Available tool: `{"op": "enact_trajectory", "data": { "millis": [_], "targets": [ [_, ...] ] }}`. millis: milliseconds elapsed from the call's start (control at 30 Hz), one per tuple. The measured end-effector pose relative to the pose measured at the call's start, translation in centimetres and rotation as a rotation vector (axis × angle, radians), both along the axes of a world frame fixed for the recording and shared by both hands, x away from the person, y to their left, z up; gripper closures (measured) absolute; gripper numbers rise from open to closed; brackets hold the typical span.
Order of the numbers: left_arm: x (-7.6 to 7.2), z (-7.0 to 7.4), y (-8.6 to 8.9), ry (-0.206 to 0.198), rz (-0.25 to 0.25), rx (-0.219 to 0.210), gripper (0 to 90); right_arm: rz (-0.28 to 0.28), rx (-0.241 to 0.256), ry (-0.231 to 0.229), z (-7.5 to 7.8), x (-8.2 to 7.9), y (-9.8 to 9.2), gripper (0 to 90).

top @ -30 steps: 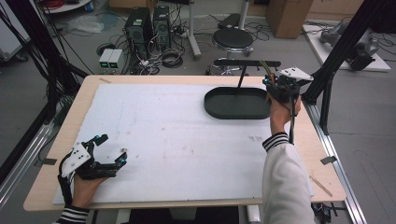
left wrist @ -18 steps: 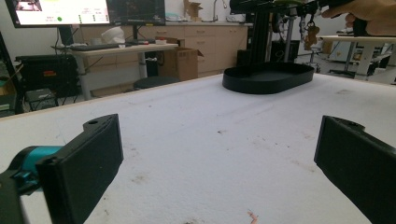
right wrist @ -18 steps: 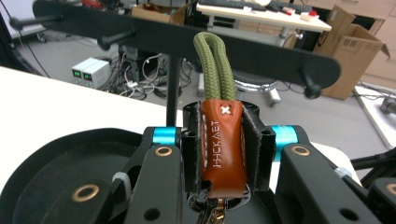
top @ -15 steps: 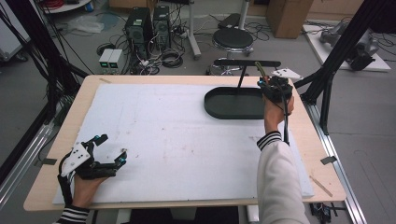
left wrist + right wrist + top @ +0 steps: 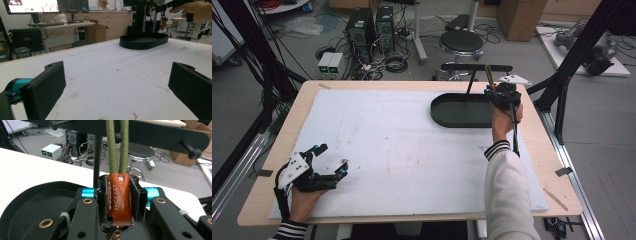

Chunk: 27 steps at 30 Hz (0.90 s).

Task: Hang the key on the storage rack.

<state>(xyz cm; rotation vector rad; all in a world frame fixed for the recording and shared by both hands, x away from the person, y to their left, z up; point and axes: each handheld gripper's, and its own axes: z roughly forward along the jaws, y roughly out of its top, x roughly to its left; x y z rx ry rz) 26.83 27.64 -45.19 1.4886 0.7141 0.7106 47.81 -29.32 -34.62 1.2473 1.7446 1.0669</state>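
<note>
The right claw [image 5: 119,202] is clamped on a rust-brown leather key fob [image 5: 119,199], its two black jaws pressing the fob's flat sides from left and right. The fob is a short folded strap of smooth leather with pale stitching down its edges, a small white cross stitch near its top and pale stamped lettering running lengthwise down its face. From its upper end a doubled olive-green braided cord [image 5: 117,146] rises steeply, the two strands side by side, up past a black horizontal metal bar with knobs [image 5: 160,133]. Below the fob a bit of coppery metal peeks out, too small to make out.

In the high view the right claw [image 5: 501,94] is held up at the far right of the white foam-covered counter [image 5: 402,145], above the right end of a black oval shallow tray [image 5: 459,111], with the bar [image 5: 477,67] just beyond it. The cord [image 5: 488,75] shows there as a thin olive line rising from the claw.

The left claw [image 5: 329,162] rests low at the near left corner of the counter, well apart from the tray, its jaws spread wide with nothing between them; in the left gripper view [image 5: 117,85] bare, faintly stained foam lies between them.
</note>
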Motion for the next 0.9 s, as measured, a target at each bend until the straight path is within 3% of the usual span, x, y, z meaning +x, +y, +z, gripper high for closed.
{"op": "enact_trajectory", "data": {
  "millis": [233,800,833,867,900],
  "targets": [
    [0.0,0.0,0.0,0.003,0.000,0.001,1.7,0.002,0.015,0.050,-1.0,0.7,0.3,72.0],
    [0.0,0.0,0.0,0.001,0.004,0.003,1.7,0.005,0.063,0.070,-1.7,1.5,0.0,71.4],
    [0.0,0.0,0.0,0.001,0.004,0.004,1.7,0.021,0.052,0.076,-1.8,1.6,0.0,59.7],
    [0.0,0.0,0.0,0.001,0.004,0.004,1.7,0.021,0.052,0.076,-1.8,1.6,0.0,59.7],
    [0.0,0.0,0.0,0.001,0.004,0.005,1.7,0.004,0.014,0.055,-2.0,1.8,0.1,24.4]
  ]
}}
